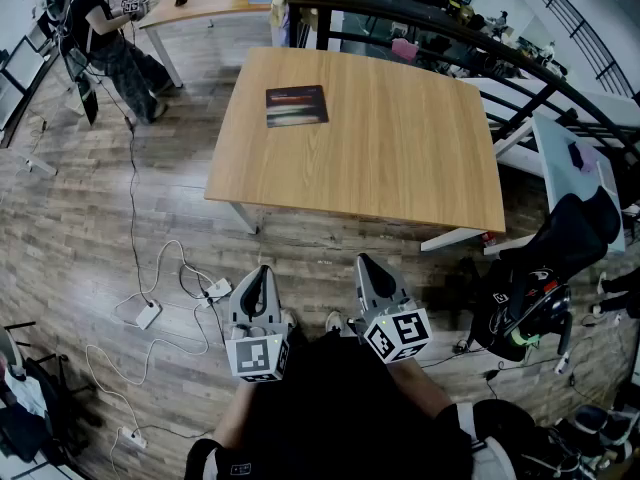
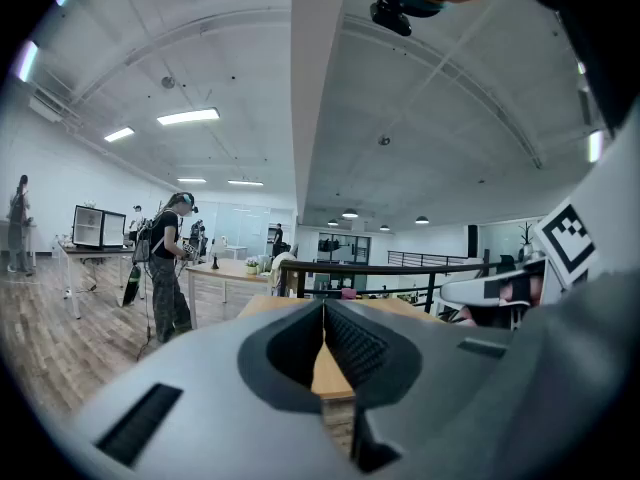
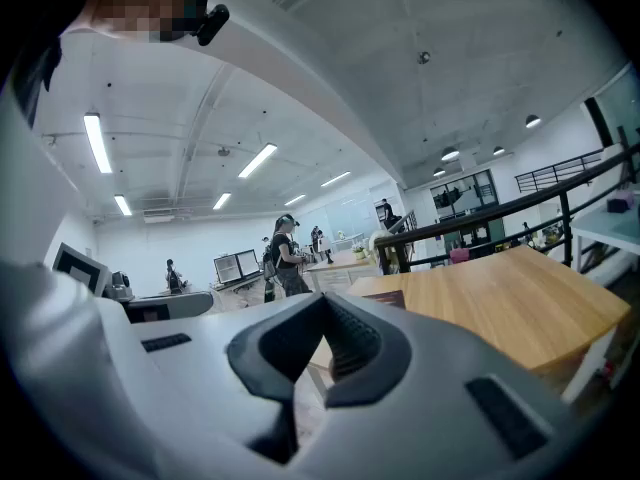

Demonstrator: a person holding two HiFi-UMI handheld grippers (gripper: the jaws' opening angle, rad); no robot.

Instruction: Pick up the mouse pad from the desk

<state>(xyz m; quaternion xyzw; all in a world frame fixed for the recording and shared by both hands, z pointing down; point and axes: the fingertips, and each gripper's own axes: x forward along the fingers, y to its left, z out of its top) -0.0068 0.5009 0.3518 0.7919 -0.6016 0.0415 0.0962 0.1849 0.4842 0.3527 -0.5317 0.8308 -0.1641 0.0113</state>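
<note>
A dark rectangular mouse pad point(image 1: 297, 106) lies flat near the far left corner of the wooden desk point(image 1: 400, 158). In the right gripper view the mouse pad point(image 3: 390, 298) shows as a dark strip on the desk's near corner. My left gripper point(image 1: 263, 270) and right gripper point(image 1: 362, 260) are held side by side in front of me, short of the desk's near edge, over the floor. Both are shut with nothing between the jaws. The left gripper point(image 2: 323, 306) points roughly level at the desk, and so does the right gripper point(image 3: 322, 298).
White power strips and cables point(image 1: 148, 313) lie on the wood floor at the left. A black office chair point(image 1: 545, 268) stands right of the desk. A black railing point(image 1: 470, 38) runs behind it. A person point(image 1: 105, 38) stands at another table far left.
</note>
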